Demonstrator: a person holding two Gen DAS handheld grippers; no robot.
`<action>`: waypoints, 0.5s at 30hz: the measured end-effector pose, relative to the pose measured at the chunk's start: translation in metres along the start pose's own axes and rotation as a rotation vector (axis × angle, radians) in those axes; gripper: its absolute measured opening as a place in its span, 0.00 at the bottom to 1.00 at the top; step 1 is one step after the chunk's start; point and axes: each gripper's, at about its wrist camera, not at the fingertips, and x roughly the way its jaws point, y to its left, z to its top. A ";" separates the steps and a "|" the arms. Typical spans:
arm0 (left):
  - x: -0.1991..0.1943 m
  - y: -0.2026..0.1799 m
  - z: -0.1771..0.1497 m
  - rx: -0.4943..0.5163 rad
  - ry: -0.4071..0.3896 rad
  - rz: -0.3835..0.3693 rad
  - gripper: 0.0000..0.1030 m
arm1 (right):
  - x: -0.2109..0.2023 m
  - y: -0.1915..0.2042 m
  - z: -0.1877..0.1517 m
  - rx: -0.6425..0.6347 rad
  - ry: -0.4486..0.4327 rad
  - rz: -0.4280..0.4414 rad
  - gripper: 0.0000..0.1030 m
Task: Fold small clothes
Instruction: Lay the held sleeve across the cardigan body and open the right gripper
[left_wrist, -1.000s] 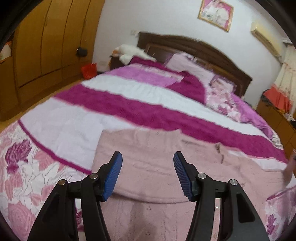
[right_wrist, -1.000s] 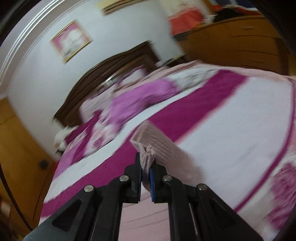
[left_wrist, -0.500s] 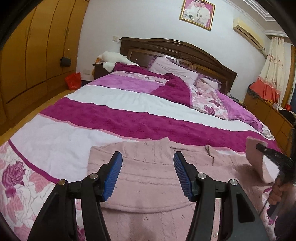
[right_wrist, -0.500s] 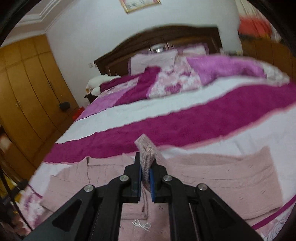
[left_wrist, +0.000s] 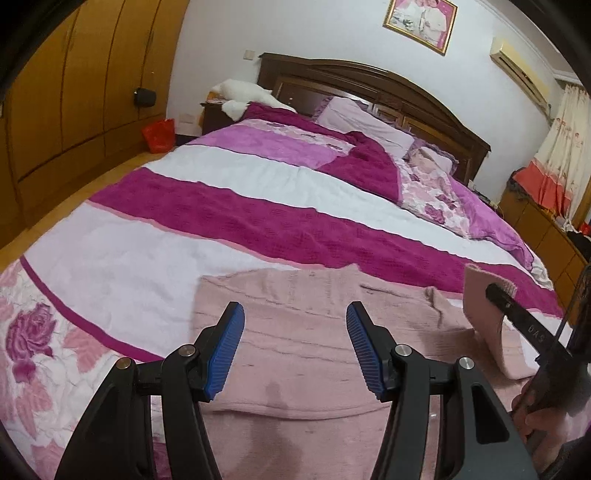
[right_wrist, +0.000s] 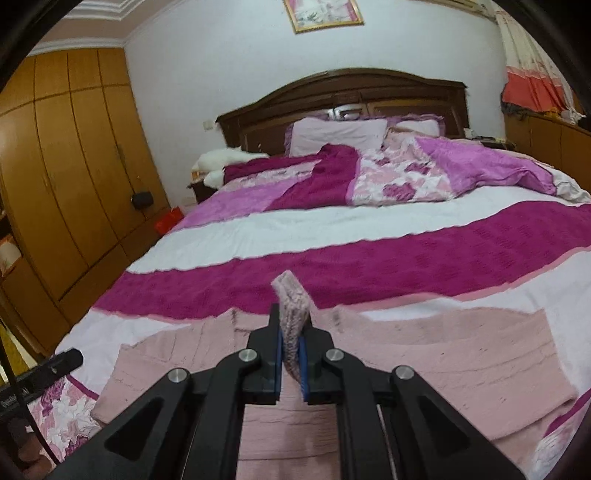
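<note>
A pale pink knit sweater lies spread flat on the striped bedspread. My left gripper hovers open just above its left half, with nothing between the blue pads. My right gripper is shut on the sweater's right sleeve cuff, which stands up out of the jaws, lifted over the sweater's body. The left wrist view shows that cuff raised at the right edge, pinched by the right gripper, with a hand behind it. The left gripper's tip shows at the far left of the right wrist view.
The bed stretches ahead to pillows and a dark headboard. A wooden wardrobe lines the left wall, with a red bag on the floor. A low cabinet runs along the right.
My right gripper has swung in from the right with the cuff, rolled upright, and now holds it over the sweater's middle. The left gripper stayed open and shifted only slightly.
</note>
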 end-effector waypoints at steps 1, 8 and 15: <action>0.000 0.004 0.001 0.013 -0.004 0.033 0.33 | 0.004 0.007 -0.002 -0.010 0.008 0.003 0.07; 0.008 0.036 0.004 -0.014 0.028 0.181 0.33 | 0.026 0.051 -0.019 -0.036 0.029 0.060 0.07; 0.009 0.043 0.006 -0.024 0.051 0.170 0.33 | 0.045 0.086 -0.029 -0.035 0.046 0.123 0.06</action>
